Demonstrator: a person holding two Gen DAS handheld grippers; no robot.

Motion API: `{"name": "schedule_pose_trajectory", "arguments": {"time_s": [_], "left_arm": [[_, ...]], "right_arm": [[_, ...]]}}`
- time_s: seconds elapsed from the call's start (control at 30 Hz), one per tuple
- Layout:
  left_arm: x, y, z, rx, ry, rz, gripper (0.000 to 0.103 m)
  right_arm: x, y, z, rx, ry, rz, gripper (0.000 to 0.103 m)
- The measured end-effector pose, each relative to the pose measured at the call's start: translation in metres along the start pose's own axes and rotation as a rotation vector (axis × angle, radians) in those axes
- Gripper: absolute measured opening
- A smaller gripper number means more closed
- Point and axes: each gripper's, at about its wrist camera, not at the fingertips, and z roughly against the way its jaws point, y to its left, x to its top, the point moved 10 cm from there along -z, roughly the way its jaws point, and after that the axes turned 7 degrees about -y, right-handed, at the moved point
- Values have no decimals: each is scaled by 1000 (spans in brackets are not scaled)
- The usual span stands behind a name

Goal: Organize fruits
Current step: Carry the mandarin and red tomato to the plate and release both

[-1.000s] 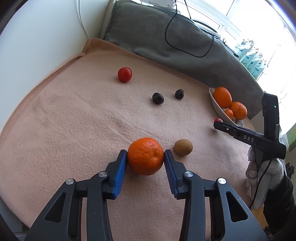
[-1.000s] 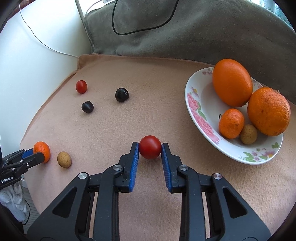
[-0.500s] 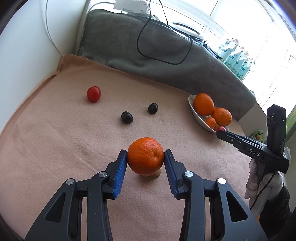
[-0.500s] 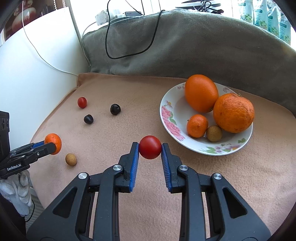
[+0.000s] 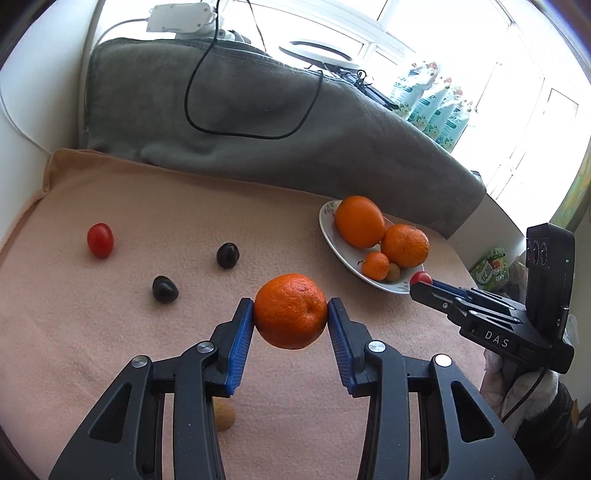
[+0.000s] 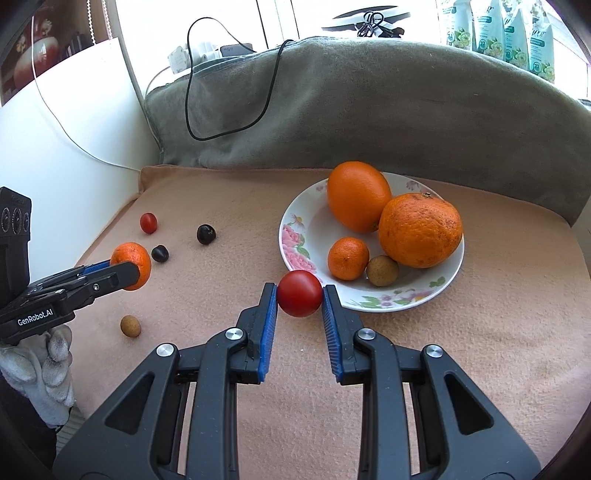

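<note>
My left gripper [image 5: 290,318] is shut on a mandarin [image 5: 290,311] and holds it above the peach blanket; it also shows in the right wrist view [image 6: 131,265]. My right gripper [image 6: 299,300] is shut on a red tomato [image 6: 299,298], held in the air at the near rim of the floral plate [image 6: 295,236]. The plate holds two large oranges [image 6: 358,195], a small mandarin [image 6: 348,257] and a brown longan [image 6: 382,270]. On the blanket lie a second tomato [image 5: 100,240], two dark fruits [image 5: 165,289] [image 5: 227,255] and a brown longan [image 5: 225,415].
A grey blanket [image 5: 229,107] with a black cable [image 5: 240,133] rises behind the peach blanket [image 5: 92,350]. A white wall [image 6: 66,155] borders the left side. Bottles [image 6: 498,33] stand on the sill behind.
Both grippers have lifted their fruit higher and moved toward the plate. The longan now lies under my left gripper's fingers.
</note>
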Motion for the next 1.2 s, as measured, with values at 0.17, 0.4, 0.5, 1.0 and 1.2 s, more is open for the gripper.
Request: {"name": "schedule_pose_trajectory", "arguments": {"time_s": [0.17, 0.4, 0.5, 1.0, 1.2], "left_arm": [[11, -15, -15, -27, 3, -21, 39], [25, -30, -38, -51, 13, -46, 39], [28, -35, -49, -61, 23, -51, 39], [36, -54, -90, -90, 71, -74, 39], [37, -57, -97, -96, 78, -75, 39]], "right_arm": [[1, -8, -3, -6, 0, -14, 26], [6, -17, -7, -11, -2, -28, 26], [7, -19, -11, -8, 2, -30, 26], [8, -30, -23, -9, 20, -34, 26], [9, -30, -26, -14, 22, -28, 26]]}}
